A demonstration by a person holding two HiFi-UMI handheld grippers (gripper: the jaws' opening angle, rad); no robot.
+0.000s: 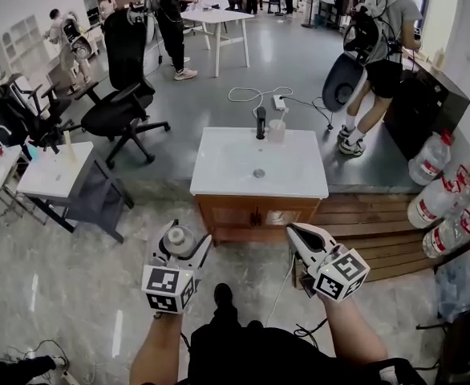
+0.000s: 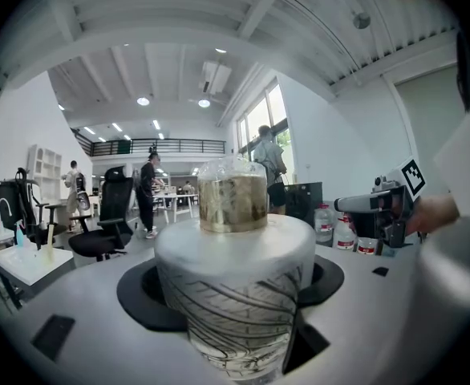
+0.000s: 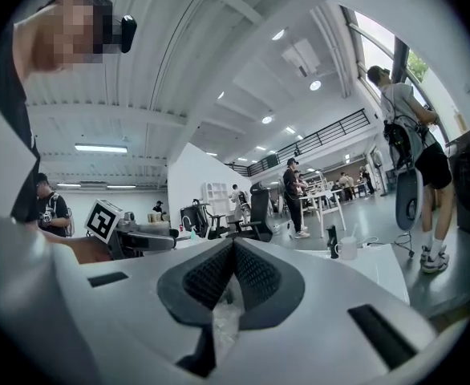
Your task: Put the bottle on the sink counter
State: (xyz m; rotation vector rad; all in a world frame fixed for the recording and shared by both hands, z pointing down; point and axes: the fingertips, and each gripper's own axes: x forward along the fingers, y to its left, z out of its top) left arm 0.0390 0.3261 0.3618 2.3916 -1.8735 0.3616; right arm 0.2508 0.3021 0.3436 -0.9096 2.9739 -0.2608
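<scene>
Closest to the camera in the head view are the person's two forearms, each ending in a handheld tool. The left tool (image 1: 184,245) is clamped around the bottle (image 2: 233,271), which stands upright between its jaws. The grip sits on the bottle's lower body, just under the wide pale shoulder. The bottle therefore hangs in the air over the glossy floor, short of the sink worktop (image 1: 219,175) and well apart from it. The right tool (image 1: 303,239) has its jaws pressed together, and nothing can be made out between them.

The bottle's body looks clear and shows curved ridge lines. Above it are a frosted white shoulder and a narrower amber neck or cap under clear film. It is probably light and easy to carry one-handed. The wall looks smooth and possibly thin, so a hard squeeze could dent it and a loose one could let it slip or tilt. The present hold on the ribbed body seems the sound place, since the film-covered top would give poor purchase.

The white worktop sits on a wooden cabinet (image 1: 251,215), with a dark faucet (image 1: 261,123) and a pale cup (image 1: 277,130) at its far edge. The flat rim on either side of the basin looks bare, and the bottle's broad base should stand steadily there.
</scene>
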